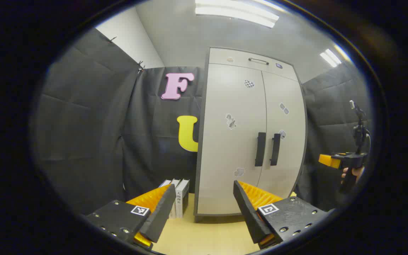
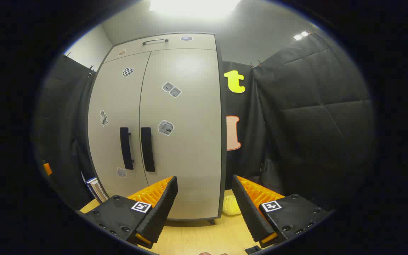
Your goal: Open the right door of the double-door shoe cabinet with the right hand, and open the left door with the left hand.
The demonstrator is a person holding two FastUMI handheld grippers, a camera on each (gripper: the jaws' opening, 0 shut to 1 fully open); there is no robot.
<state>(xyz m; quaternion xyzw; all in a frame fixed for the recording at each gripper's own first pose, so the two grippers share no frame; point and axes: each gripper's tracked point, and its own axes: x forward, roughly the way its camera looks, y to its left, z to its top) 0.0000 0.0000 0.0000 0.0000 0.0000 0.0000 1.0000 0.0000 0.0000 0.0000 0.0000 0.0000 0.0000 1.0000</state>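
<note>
Both grippers, the left gripper (image 1: 204, 202) and the right gripper (image 2: 204, 194), are hanging spread and empty, well short of the shoe cabinet (image 1: 250, 134) ahead, whose right door (image 2: 182, 131) and left door (image 1: 230, 138) are sitting closed, so both openings are remaining.

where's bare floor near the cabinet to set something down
The widest free patch is the wooden floor in front of the cabinet, between its closed doors and the open left tongs. It is crowded at the cabinet's left foot, where books stand upright, and at its right foot, where a yellow lump lies against the booth wall.
</note>
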